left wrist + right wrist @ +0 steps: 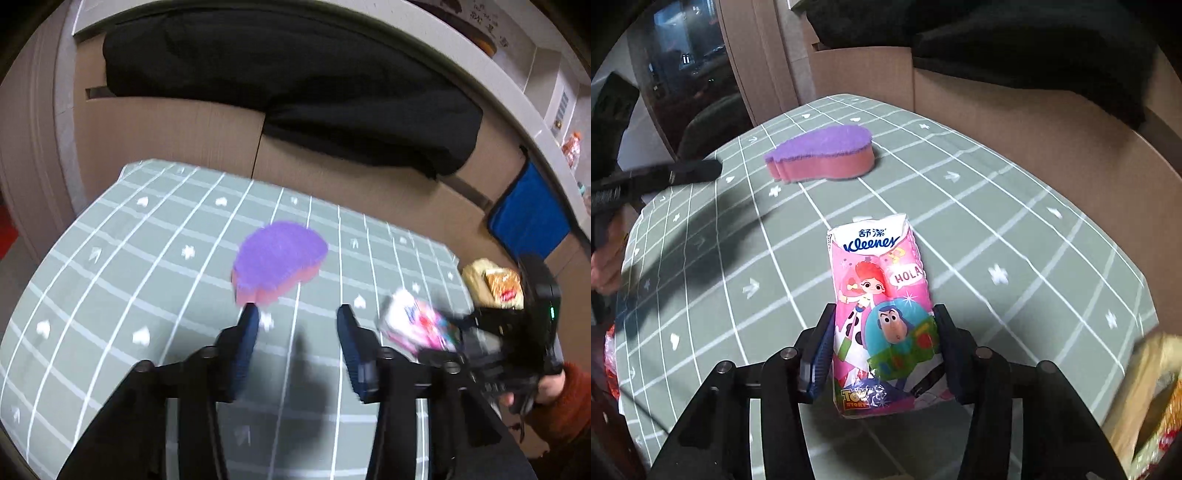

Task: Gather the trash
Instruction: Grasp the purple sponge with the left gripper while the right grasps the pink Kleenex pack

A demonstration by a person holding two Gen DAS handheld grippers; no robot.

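Your right gripper (884,317) has its jaws pinching a pack of Kleenex tissues (882,306), one blue pad against each long side of the pink Toy Story wrapper, with the pack's white top end pointing away from you toward the middle of the table (1034,206). The lower end of the pack sits between the jaws and looks lifted a little off the green checked cloth, though you cannot tell this for certain. Your left gripper (297,314) hangs over the table with its jaws spread and nothing between them. Just beyond its fingertips lies a sponge (280,258), purple on top and pink underneath, flat on the cloth toward the far edge of the table. From the left wrist view, the right gripper and the tissue pack appear near the right edge of the table, with your hand (550,387) in a rust-coloured sleeve behind them. Past that right edge sits a crumpled snack wrapper (498,284). A cardboard box (177,129) draped in black cloth stands behind the far edge.
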